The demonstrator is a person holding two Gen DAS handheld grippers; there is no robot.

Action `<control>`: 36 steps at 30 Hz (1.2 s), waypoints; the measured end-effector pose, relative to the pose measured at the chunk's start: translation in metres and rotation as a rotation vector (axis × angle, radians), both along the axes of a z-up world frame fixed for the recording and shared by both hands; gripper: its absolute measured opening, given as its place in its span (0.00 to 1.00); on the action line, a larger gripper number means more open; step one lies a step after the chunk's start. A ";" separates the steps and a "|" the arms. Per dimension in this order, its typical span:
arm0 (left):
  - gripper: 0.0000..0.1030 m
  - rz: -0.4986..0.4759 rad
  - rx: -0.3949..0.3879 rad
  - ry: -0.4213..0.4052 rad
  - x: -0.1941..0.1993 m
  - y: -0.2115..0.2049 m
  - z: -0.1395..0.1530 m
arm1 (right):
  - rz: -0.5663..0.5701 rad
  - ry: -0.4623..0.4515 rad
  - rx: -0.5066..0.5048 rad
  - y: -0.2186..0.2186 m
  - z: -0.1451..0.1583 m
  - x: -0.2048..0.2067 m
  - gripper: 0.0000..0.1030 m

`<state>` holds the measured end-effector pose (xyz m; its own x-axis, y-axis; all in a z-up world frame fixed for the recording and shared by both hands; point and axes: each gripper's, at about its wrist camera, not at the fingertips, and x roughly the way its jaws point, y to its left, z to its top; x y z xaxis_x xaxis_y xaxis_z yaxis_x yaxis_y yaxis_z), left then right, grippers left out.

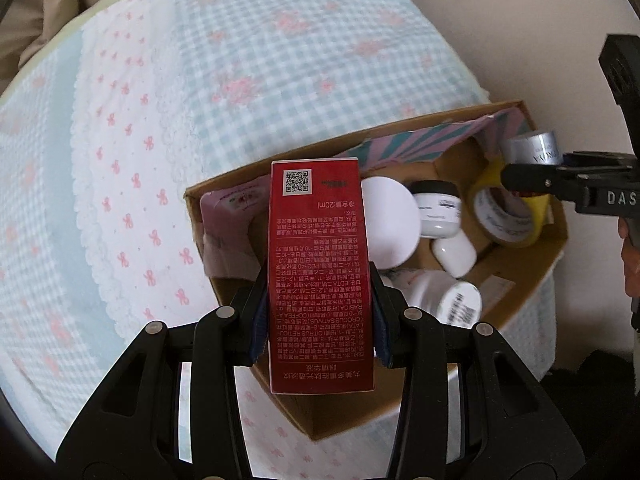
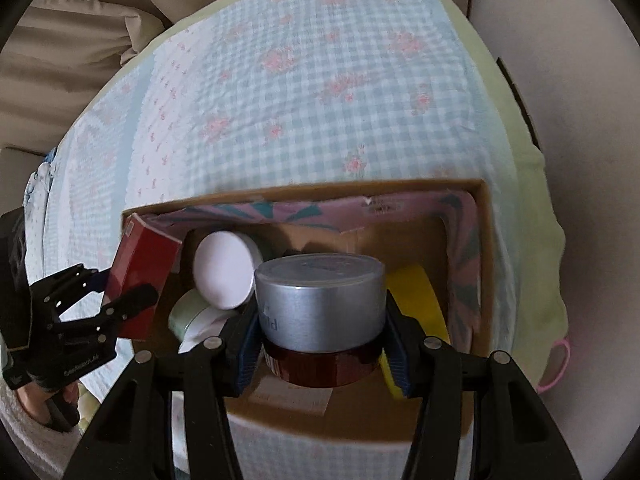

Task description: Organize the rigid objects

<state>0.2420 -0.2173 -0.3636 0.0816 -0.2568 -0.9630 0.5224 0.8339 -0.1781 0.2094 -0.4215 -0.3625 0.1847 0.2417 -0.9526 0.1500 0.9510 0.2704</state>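
Observation:
My left gripper [image 1: 320, 320] is shut on a tall red carton [image 1: 318, 276] with white print and a QR code, held over the near left part of an open cardboard box [image 1: 536, 276]. My right gripper [image 2: 322, 338] is shut on a jar with a silver lid [image 2: 320, 304] and dark red base, held over the same box [image 2: 482, 264]. The left gripper with the red carton [image 2: 140, 276] shows at the left of the right wrist view. The right gripper's finger [image 1: 532, 182] and the silver jar [image 1: 532, 148] show at the right of the left wrist view.
The box holds a round white lid [image 1: 390, 228], white jars [image 1: 438, 210], a yellow tape roll [image 1: 508, 216] and a pink pouch [image 1: 236, 208]. It rests on a blue checked quilt [image 1: 200, 80] with pink flowers. The bed's right edge [image 2: 532, 208] drops off beside the box.

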 end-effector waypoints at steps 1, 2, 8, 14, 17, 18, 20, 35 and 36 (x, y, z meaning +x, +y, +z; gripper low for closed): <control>0.37 0.001 0.008 0.000 0.001 -0.002 -0.001 | -0.001 0.005 0.003 -0.001 -0.004 0.005 0.48; 0.37 0.001 0.013 0.008 0.003 -0.003 -0.003 | 0.000 0.009 0.007 -0.002 -0.008 0.008 0.48; 1.00 -0.052 0.042 -0.012 -0.008 -0.012 0.002 | 0.032 0.009 0.009 0.005 -0.015 0.023 0.80; 1.00 -0.007 0.043 -0.018 -0.016 0.000 0.010 | 0.005 -0.027 -0.105 0.002 0.001 0.013 1.00; 1.00 0.017 0.044 -0.020 -0.014 0.005 0.015 | -0.008 -0.022 -0.098 0.001 0.001 0.010 1.00; 1.00 0.022 0.044 -0.019 -0.013 0.006 0.017 | -0.017 -0.020 -0.085 0.000 0.002 0.009 1.00; 1.00 0.028 0.037 -0.029 -0.014 0.009 0.023 | -0.026 -0.020 -0.076 0.000 0.003 0.006 1.00; 1.00 0.091 -0.040 -0.140 -0.043 0.047 0.106 | -0.029 -0.102 -0.137 0.034 0.068 -0.026 1.00; 1.00 0.103 -0.035 -0.156 -0.045 0.053 0.116 | -0.023 -0.109 -0.142 0.039 0.078 -0.030 1.00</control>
